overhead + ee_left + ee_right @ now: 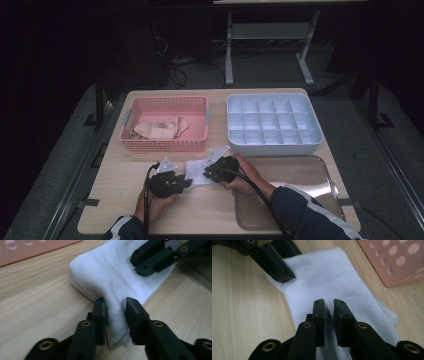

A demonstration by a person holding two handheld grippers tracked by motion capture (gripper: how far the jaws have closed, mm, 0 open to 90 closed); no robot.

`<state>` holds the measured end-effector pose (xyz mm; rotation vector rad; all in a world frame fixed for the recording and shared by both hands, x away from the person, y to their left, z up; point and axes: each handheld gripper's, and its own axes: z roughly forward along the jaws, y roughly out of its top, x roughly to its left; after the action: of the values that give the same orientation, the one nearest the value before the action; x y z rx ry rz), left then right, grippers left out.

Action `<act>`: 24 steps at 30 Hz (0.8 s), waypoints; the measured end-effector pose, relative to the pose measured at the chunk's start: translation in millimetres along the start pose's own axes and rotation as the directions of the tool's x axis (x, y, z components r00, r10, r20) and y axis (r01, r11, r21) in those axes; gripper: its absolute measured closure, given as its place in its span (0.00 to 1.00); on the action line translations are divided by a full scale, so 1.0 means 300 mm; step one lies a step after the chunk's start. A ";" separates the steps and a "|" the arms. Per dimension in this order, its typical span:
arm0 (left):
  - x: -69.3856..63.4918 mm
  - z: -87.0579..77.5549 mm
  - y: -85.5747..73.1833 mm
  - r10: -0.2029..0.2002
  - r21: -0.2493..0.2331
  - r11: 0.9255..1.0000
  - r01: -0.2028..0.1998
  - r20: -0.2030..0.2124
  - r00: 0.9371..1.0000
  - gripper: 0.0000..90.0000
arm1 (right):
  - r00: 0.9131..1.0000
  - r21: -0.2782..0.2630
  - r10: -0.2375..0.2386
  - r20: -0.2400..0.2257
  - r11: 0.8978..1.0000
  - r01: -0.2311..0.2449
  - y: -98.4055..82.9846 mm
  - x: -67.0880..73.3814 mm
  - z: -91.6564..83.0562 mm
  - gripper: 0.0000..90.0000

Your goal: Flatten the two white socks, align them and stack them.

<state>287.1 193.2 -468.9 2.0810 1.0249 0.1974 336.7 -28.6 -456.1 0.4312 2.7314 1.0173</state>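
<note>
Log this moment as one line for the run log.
left gripper: shut on white cloth edge | right gripper: nearly closed, resting on cloth | pink basket: holds beige cloths | white divider tray: empty

In the high view, the 2 grippers and the hands holding them cover most of the white cloth (pixel 196 171) near the worktop's (pixel 115 200) front edge. The beige items (pixel 160 129) in the pink basket (pixel 165 145) are too small to identify. The metal tray's (pixel 300 172) front corner is hidden under a sleeve (pixel 305 212).
</note>
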 end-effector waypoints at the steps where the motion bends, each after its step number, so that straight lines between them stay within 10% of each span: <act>1: 0.002 0.000 -0.001 -0.002 -0.006 1.000 0.002 0.008 1.000 0.81 | 1.000 0.007 -0.005 0.003 1.000 0.005 0.005 -0.004 0.000 0.88; 12: -0.031 -0.059 0.030 0.025 -0.162 0.987 -0.015 0.058 0.998 0.87 | 1.000 0.028 0.001 -0.015 1.000 -0.001 0.024 -0.007 0.022 0.88; 20: -0.042 -0.044 0.054 0.053 -0.174 0.984 -0.038 0.084 0.995 0.88 | 0.999 0.004 0.010 -0.035 1.000 -0.010 0.035 0.006 0.037 0.86; 24: -0.031 -0.054 0.050 0.036 -0.173 0.985 -0.020 0.085 0.996 0.88 | 0.999 -0.016 0.013 -0.036 1.000 -0.014 0.029 -0.006 0.017 0.69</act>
<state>282.6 190.6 -445.6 1.9314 0.8942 0.1990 341.4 -19.9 -453.9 0.4334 2.7535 1.0607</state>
